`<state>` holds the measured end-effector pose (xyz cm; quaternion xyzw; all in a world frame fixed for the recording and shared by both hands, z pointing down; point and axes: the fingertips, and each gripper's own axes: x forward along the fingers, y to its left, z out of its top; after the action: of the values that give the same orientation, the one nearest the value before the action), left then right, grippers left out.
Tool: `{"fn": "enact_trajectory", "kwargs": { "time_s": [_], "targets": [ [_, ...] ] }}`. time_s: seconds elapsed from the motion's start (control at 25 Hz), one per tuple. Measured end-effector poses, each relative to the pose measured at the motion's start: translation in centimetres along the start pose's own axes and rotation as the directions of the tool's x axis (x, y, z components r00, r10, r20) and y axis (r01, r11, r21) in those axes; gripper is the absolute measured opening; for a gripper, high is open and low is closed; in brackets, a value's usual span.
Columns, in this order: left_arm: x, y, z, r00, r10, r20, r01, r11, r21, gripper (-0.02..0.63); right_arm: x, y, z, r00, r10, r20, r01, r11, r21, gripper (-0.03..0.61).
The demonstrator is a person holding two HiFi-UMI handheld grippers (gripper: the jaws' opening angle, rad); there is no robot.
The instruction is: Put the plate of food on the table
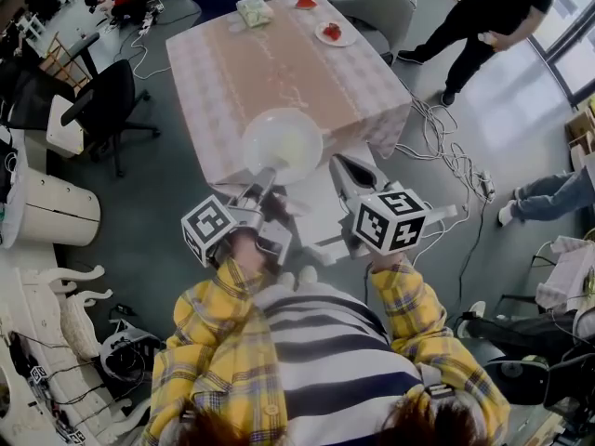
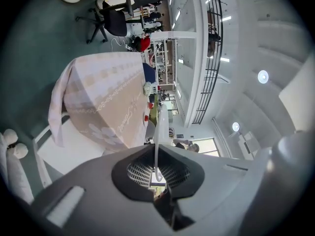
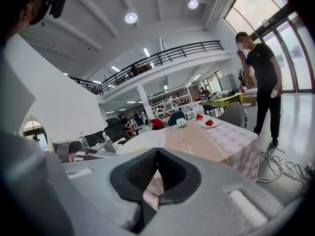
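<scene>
While the left gripper has its jaws clamped on the rim of one white plate, the right gripper has jaws closed on nothing, just right of that plate. Plate sticks out ahead of left jaws; one clothed table lies ahead of both jaws. Far ahead on it: one small plate of red food, one red wedge, one pale green pack. Two marker cubes. Script on cloth unreadable. Left gripper view shows plate edge-on; head view shows its round face.

The plate is white, the tablecloth pale pink with flowers.
</scene>
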<state>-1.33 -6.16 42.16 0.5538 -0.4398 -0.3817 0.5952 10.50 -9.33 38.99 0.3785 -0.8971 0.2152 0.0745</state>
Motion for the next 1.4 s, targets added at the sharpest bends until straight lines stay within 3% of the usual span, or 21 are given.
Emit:
{"fn": "enact_trajectory", "kwargs": {
  "time_s": [0.32,0.6,1.4],
  "targets": [
    [3.3,-0.2,0.8,1.000,0.002,0.010,-0.002,1.000,-0.001,-0.002,2.4,-1.9,1.5,1.000,0.003,0.002,-0.003,1.000,-0.002,-0.003],
    [6.7,1.2,2.6,0.999,0.027,-0.026,-0.027,1.000,-0.013,0.000,5.8,-3.5,2.0,0.999,-0.030,-0.024,0.030,1.000,-0.002,-0.003],
    [22.2,1.2,15.5,0.975,0.051,-0.216,-0.040,0.998,0.056,0.000,21.4,-8.2,7.0,0.972,-0.231,-0.033,0.232,0.972,0.032,-0.003]
  ]
}}
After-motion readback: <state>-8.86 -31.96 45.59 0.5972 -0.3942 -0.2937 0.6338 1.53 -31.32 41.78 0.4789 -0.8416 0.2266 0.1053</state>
